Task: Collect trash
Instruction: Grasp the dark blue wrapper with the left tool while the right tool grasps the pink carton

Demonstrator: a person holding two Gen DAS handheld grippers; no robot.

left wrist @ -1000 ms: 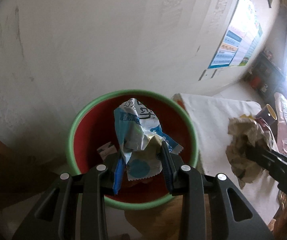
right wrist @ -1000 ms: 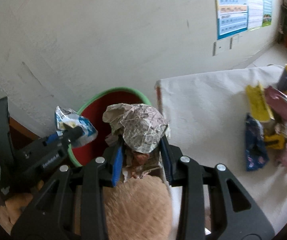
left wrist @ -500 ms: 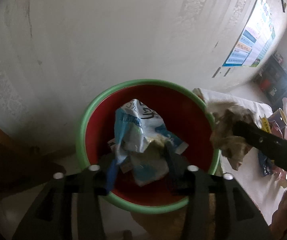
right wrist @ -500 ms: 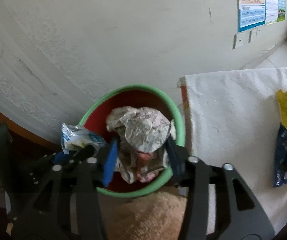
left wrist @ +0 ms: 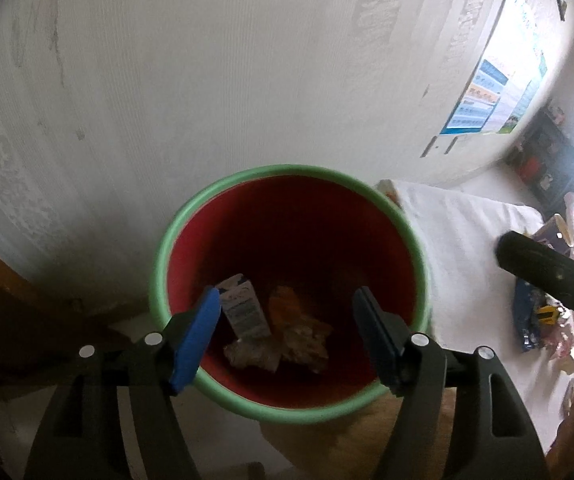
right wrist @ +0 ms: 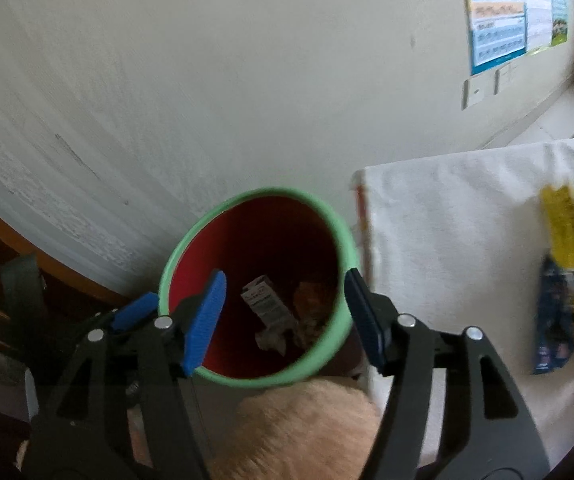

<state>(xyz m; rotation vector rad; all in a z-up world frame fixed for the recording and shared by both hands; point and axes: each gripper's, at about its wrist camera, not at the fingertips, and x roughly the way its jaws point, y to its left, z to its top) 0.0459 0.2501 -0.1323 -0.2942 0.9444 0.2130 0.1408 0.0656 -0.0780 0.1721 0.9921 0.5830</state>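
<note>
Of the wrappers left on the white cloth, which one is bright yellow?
The long, narrow yellow wrapper lying farthest up the white cloth. Just below it lies a dark blue crinkled packet, and dark reddish packaging sits to its right.

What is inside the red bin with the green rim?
The bin holds a small white carton and crumpled wrappers. Anything beneath them is covered.

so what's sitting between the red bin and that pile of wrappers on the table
Only bare white tablecloth lies between the bin and the wrappers, as the right wrist view shows.
</note>
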